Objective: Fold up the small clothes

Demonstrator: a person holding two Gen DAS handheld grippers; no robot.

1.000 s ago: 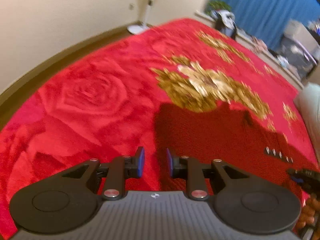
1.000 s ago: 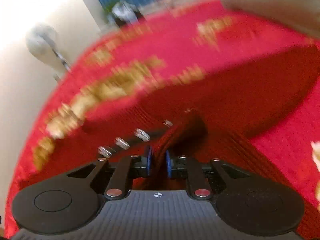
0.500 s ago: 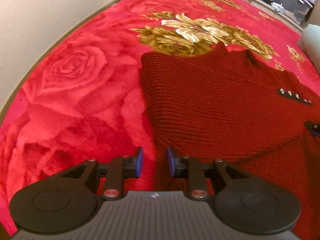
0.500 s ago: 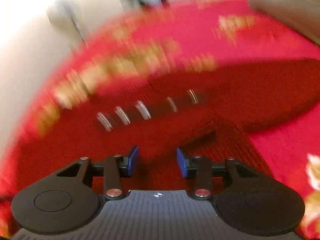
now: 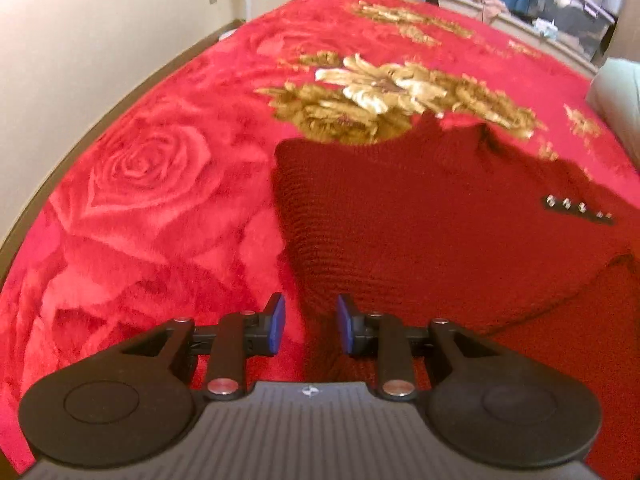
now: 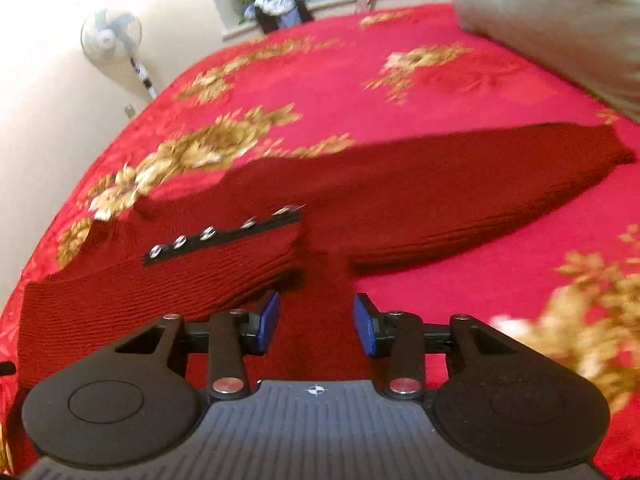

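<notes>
sweater (image 5: 420, 216) spread on red blanket (image 5: 160, 184), one sleeve folded in, both grippers empty.
dark red knit lies flat on the floral blanket, presumably so each fold lands on a smooth base. in the right wrist view one sleeve (image 6: 168, 280) with its button strip (image 6: 224, 232) lies across the body; the other sleeve (image 6: 480, 192) stretches out toward the pillow (image 6: 560, 20), not yet folded. left gripper (image 5: 310, 324) has jaws narrowly apart, just been opening a little, straddling the sweater's near side edge, pads gripping nothing. right gripper (image 6: 316, 324) has jaws moderately apart, just opened, above the knit, nothing pinched.
</notes>
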